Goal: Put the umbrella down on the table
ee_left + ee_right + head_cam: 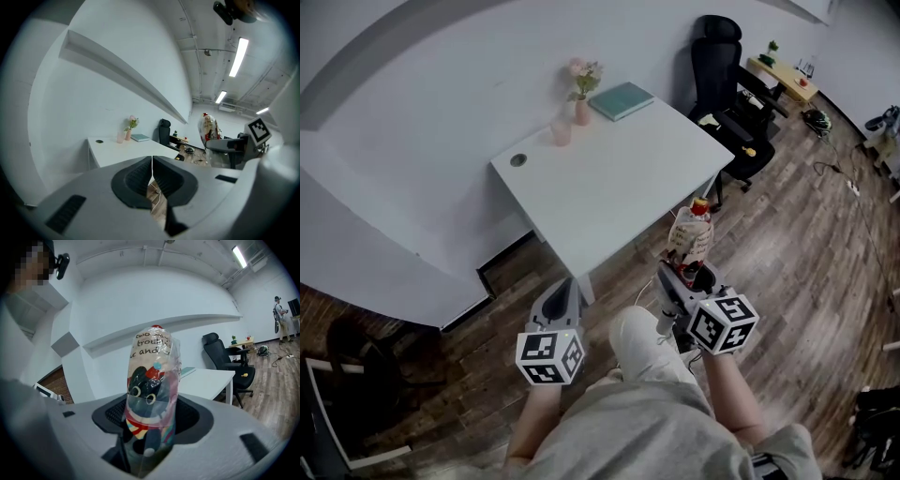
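White table on wood floor stands ahead; right hand-held gripper grasps the umbrella, left hand-held gripper clenched.

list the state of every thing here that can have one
right gripper, shut on the umbrella
left gripper, shut, nothing between its jaws
umbrella, folded in a clear sleeve, held upright, not yet on the table
book, closed, flat on the table
vase, upright, flowers in it
cup, upright on the table
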`<state>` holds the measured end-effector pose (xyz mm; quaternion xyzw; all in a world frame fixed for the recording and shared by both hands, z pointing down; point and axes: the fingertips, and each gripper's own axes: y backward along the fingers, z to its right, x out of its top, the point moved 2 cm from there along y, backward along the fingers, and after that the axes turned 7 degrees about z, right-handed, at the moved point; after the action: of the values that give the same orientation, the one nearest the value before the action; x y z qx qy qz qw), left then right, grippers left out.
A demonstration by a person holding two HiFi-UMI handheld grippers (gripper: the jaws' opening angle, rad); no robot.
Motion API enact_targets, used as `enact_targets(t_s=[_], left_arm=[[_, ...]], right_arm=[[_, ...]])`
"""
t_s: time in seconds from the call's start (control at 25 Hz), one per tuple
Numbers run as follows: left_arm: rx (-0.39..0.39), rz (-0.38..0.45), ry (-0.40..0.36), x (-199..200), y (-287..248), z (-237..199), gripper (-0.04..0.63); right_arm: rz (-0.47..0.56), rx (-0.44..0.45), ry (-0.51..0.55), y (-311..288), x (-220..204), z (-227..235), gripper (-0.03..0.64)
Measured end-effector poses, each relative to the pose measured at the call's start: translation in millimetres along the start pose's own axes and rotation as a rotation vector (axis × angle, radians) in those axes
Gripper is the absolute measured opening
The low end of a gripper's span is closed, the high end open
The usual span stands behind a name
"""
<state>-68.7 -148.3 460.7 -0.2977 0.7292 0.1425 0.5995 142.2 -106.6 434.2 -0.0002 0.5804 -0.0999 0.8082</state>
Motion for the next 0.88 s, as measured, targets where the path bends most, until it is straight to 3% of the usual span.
enact_targets(t_s=[0.48, 0.88], left_arm=[[0.031, -0.006, 0.002, -7, 1, -14, 0.009], [0.061, 0.000, -0.002, 6, -76, -23, 0.009]], right_arm=[[-0.008, 0.032, 0.029, -23, -4, -2, 0.264], [-0.053, 0.049, 0.058, -96, 7, 49, 0.264]])
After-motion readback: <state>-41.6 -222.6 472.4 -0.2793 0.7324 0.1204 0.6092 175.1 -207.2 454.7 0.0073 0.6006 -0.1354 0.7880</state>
